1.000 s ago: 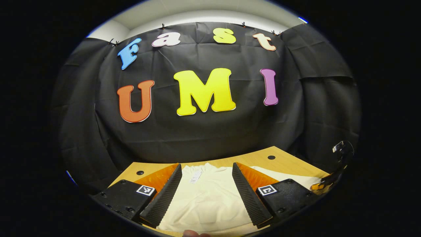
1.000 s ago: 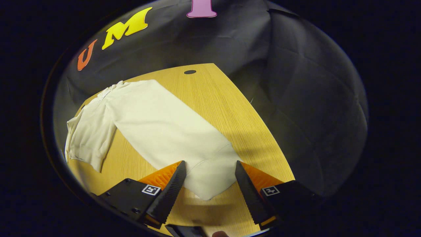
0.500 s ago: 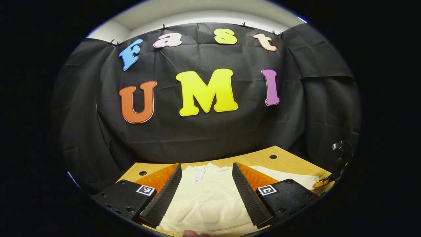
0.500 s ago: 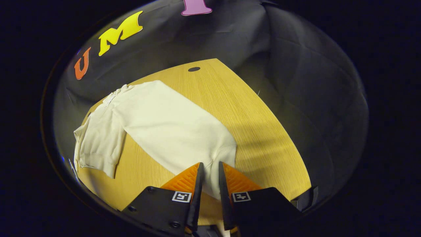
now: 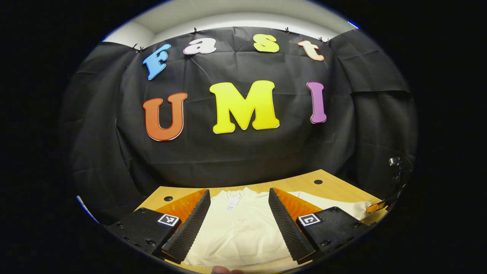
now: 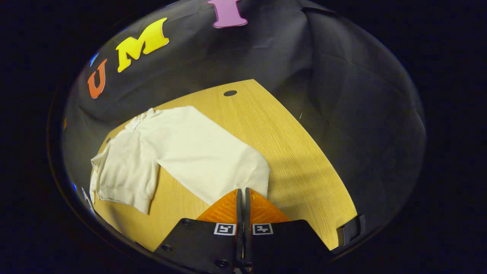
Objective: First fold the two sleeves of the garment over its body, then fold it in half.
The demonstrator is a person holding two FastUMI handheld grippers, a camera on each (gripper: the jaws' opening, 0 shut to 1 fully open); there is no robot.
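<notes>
A cream long-sleeved garment lies flat on the wooden table. One sleeve stretches out toward my right gripper, which is shut on the sleeve's cuff. In the left gripper view the garment's body with its neck label lies below my left gripper, which stands open with nothing pinched between its fingers. The outstretched sleeve reaches to the right, where the other gripper shows at the table's edge.
Black cloth walls stand close behind the table. Round holes mark the table's far corners. Bare wood lies right of the sleeve in the right gripper view, with a hole at its far end.
My right gripper has gone from wide open over the cuff to shut on it. The left gripper has stayed open, its view drifting slightly.
</notes>
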